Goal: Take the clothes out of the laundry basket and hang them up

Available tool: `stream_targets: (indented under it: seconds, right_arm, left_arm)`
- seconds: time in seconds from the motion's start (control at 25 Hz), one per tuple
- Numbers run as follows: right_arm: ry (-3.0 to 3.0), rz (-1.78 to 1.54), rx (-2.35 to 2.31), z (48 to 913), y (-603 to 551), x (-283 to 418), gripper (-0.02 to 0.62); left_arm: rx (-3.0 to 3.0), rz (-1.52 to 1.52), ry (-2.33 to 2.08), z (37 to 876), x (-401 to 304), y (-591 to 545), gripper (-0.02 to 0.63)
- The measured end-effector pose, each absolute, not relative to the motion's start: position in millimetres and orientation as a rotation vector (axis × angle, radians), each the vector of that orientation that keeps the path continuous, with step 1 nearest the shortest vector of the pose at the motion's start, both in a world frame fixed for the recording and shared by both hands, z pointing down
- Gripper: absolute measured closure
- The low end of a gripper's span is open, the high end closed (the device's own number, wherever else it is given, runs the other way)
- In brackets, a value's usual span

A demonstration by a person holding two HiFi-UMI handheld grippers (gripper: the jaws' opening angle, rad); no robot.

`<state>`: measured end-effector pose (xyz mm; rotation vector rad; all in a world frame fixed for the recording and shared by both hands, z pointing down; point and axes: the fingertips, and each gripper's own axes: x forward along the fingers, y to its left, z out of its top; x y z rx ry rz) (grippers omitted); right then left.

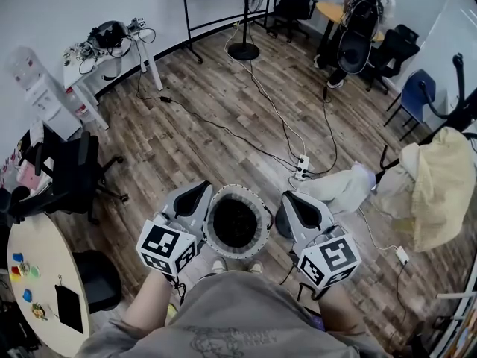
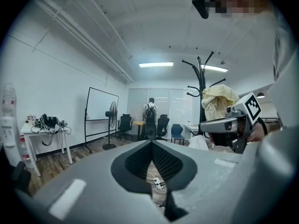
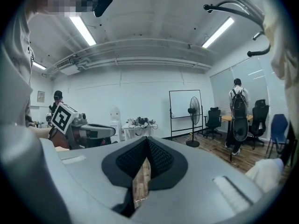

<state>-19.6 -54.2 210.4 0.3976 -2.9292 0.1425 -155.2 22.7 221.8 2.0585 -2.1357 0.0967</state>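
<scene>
Far left: one round table (image 1: pixel 33 248) with several small coloured items on it, too small to read. One white table (image 1: pixel 83 71) stands by the wall, with tangled cables and gear on top.

Your left gripper (image 1: pixel 192 200): pads pressed together at the tips, nothing between them.

Laundry basket (image 1: pixel 211 228): count one, white rim. It stands on the wood floor (image 1: pixel 186 133) just in front of your feet, between the two grippers. Its inside is dark, so you cannot tell what lies in it.

Your right gripper (image 1: pixel 297 203): pads likewise closed tip to tip, nothing gripped.

Marker cubes (image 1: pixel 165 246): two, one per gripper, with black-and-white square patterns, not text. The print on your shirt (image 1: pixel 223 319) is illegible.

One power strip (image 1: pixel 301 168) lies beyond the right gripper.

Clothes: two pieces at right. One white garment (image 1: pixel 343 189) sits low beside the coat stand (image 2: pixel 201 85), and one cream garment (image 1: pixel 440 189) is draped on it.
</scene>
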Motion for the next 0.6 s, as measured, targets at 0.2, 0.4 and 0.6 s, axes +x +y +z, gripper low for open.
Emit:
stream_targets:
  seconds: [0.2,0.4,0.6]
  right_arm:
    - [-2.919,0.126,0.413,211.0,-54.4,-19.6,0.569]
    - [-2.910,0.089,0.441,208.8,-58.7,-17.6,0.569]
    - [-2.924,0.094,0.448,204.7,-61.0,-14.7,0.569]
  left_arm:
    - [2.075,0.112,-2.131,221.2,-154.0,23.3,0.606]
    - [2.104,0.132,-2.117,220.2,-149.3,19.9,0.606]
    - [2.111,0.130,-2.115,215.8,-147.3,18.1,0.606]
